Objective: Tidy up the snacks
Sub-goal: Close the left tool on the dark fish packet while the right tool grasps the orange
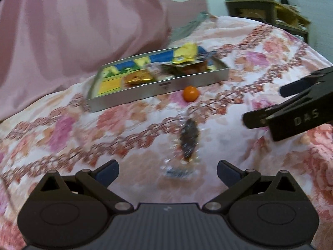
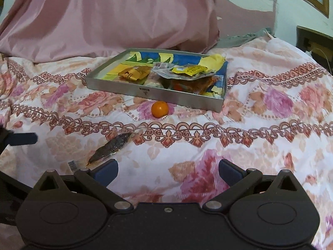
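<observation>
1. Silver metal forms the shallow tray [image 2: 183,99] in the upper centre of the right wrist view; its walls keep the gathered snack packets [image 2: 187,70] heaped toward its right end.
2. An orange ball-shaped sweet [image 2: 159,108] lies on the floral bedsheet [image 2: 260,145] just beside the tray's front wall, outside it, so it likely still needs collecting.
3. A dark snack in a clear wrapper [image 1: 188,139] lies on the sheet at lower centre of the left wrist view, straight ahead of the left gripper [image 1: 168,169], whose fingers stand wide apart and empty, seemingly lined up to take it.
4. The right gripper [image 2: 168,169], at the bottom of its own frame, is likewise spread and empty, hovering over bare sheet; the wrapped snack sits at its lower left.
</observation>
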The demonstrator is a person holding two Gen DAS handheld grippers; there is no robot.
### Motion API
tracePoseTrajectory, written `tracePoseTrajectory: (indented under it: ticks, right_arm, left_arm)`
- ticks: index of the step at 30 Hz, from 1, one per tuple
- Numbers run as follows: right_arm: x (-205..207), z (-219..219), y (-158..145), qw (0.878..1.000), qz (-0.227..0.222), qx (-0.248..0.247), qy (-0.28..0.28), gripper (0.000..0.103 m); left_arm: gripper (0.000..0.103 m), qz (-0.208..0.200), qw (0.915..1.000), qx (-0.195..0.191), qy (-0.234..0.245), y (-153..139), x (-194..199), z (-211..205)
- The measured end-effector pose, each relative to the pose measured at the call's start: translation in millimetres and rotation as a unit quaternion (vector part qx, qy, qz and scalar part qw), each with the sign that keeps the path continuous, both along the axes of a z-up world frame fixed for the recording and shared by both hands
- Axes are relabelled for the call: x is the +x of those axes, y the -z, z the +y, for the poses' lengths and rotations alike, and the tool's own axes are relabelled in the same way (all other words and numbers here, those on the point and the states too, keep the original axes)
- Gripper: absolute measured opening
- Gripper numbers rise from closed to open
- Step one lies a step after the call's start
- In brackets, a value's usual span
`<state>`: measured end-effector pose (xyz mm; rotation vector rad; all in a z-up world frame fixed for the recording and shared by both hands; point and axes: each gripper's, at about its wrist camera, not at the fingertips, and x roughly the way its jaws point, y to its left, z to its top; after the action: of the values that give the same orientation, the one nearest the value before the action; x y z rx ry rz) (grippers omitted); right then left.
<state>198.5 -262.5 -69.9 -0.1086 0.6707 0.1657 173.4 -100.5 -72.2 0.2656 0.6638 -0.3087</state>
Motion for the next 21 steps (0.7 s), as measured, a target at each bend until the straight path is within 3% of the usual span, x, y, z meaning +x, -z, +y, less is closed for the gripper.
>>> tracePoseTrajectory:
  ticks: [7, 11, 15, 21]
  right_arm:
    - [19.9, -4.5, 8.4, 0.999, -0.017, 0.013, -0.032, 0.102]
    - [32.5, -6.2, 14.4, 0.998, -0.019, 0.021, -0.055, 0.102]
    - [46.5, -9.2, 20.5, 0.997, -0.017, 0.034, -0.065, 0.098]
    - [68.5, -12.1, 31.1, 0.996, -0.020, 0.040, -0.071, 0.090]
  left_arm:
    - [0.096, 0.018, 0.9983, -0.001, 0.056, 7.3, 20.7, -17.8]
    - [0.082, 0.041, 0.9965, -0.003, 0.073, 12.9, 34.3, -21.9]
    - [0.065, 0.069, 0.9953, -0.017, 0.066, 17.7, 48.6, -20.1]
    - [0.055, 0.085, 0.9957, -0.032, 0.021, 20.6, 65.9, -20.0]
